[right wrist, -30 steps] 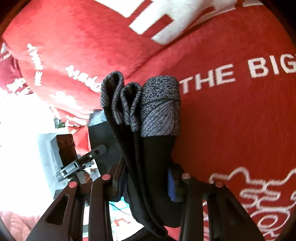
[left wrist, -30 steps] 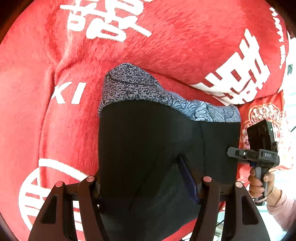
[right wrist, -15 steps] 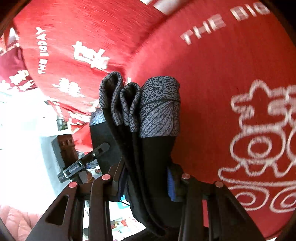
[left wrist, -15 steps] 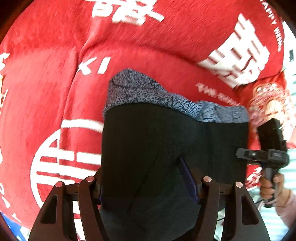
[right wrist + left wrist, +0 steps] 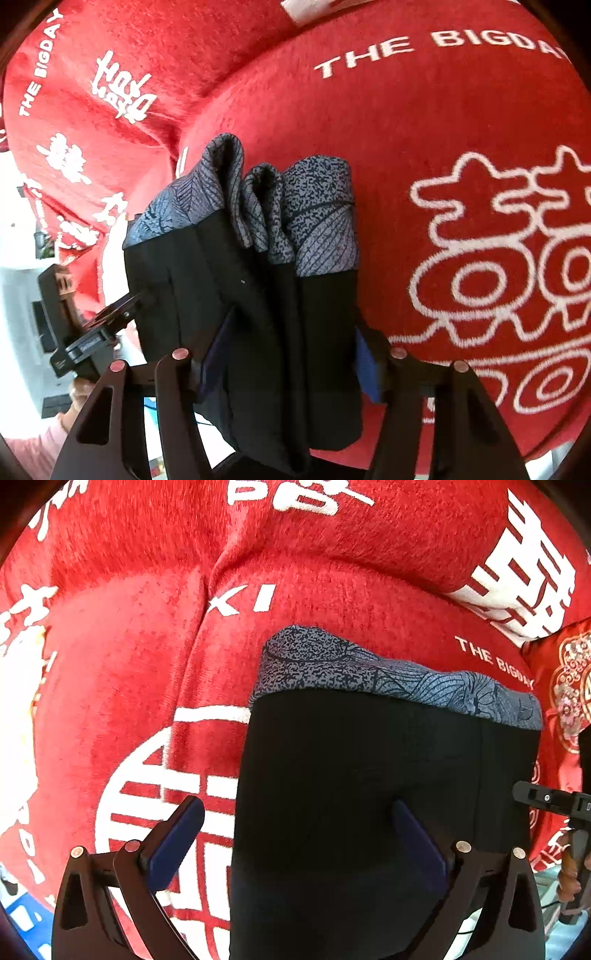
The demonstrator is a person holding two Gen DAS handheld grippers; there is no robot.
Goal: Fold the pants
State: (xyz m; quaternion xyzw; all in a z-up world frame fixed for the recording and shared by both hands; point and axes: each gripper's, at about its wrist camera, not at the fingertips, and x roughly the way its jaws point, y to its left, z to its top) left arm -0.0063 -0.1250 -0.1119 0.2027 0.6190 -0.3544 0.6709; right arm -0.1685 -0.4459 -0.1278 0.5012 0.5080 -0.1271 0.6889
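Observation:
The folded black pants (image 5: 369,775) with a grey patterned waistband (image 5: 369,672) lie on a red plush cover (image 5: 147,664). My left gripper (image 5: 295,812) is opening wide over their near end. Its left pad (image 5: 177,842) stands clear of the cloth and the other pad sits against the black fabric. In the right wrist view the pants (image 5: 321,314) show as several stacked folds. My right gripper (image 5: 291,325) is opening too, with the bundle loosely filling the gap between its pads. Each gripper appears in the other's view, the right one (image 5: 554,801) and the left one (image 5: 92,332).
The red cover (image 5: 443,129) with white lettering spreads over soft cushions with a crease between them. A red cushion with gold ornament (image 5: 569,686) lies to the right. A person's hand (image 5: 79,395) in a pink sleeve holds the left gripper's handle. A bright room lies beyond the cover's edge.
Both grippers' jaws have spread apart. The left gripper's left pad has come off the pants. The folds in the right gripper have loosened and fanned out. Both views have shifted over the cover.

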